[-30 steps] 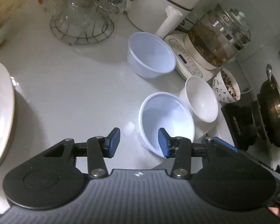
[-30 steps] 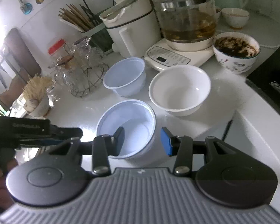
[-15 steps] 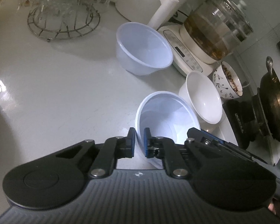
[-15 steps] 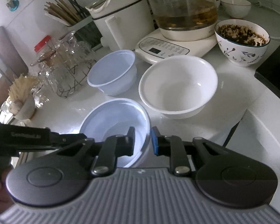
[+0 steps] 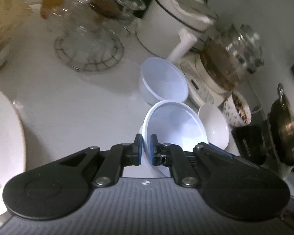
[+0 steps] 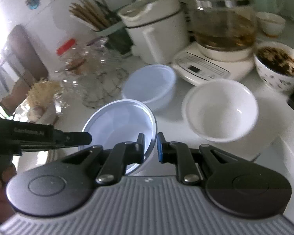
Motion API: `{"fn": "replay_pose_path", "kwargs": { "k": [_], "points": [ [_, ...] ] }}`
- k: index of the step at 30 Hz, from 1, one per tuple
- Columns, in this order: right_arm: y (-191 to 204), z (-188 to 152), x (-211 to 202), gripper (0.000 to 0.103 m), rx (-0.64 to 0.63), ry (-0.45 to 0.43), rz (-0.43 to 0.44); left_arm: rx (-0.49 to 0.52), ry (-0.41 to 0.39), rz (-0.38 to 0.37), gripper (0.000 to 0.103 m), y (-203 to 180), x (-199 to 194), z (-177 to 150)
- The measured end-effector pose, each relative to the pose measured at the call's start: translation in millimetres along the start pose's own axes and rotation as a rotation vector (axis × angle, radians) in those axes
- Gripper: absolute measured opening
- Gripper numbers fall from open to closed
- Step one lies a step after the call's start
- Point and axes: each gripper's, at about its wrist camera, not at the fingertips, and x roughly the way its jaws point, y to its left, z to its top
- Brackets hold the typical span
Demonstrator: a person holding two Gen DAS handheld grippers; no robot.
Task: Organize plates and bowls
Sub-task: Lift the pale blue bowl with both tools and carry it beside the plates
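Plastic bowl (image 5: 174,125), tilted just above the table (image 5: 72,105), is clamped at opposite rims by left gripper (image 5: 146,148) and right gripper (image 6: 150,146), ready for nesting into the twin bowl (image 6: 150,82) behind.

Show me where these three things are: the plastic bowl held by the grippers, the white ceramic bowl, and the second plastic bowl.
held plastic bowl (image 6: 119,123), right wrist view, inner wall.
white ceramic bowl (image 6: 219,109), right wrist view, inside bottom.
second plastic bowl (image 5: 164,82), left wrist view, inside.
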Motion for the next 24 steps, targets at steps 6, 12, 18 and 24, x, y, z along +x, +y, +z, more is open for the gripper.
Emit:
{"fn": "replay_pose_path", "kwargs": {
  "k": [6, 12, 18, 24],
  "points": [
    [28, 5, 4, 0.016, -0.021, 0.027, 0.072, -0.005, -0.043, 0.056, 0.010, 18, -31, 1],
    [50, 2, 23, 0.016, -0.055, 0.084, 0.126, -0.045, -0.082, 0.120, 0.010, 44, -40, -1],
    [62, -7, 43, 0.017, -0.110, 0.129, 0.156, -0.078, -0.098, 0.170, 0.010, 62, -41, -10],
    [64, -15, 53, 0.017, -0.139, 0.152, 0.159, -0.108, -0.111, 0.178, 0.011, 72, -36, -22]
  ]
}}
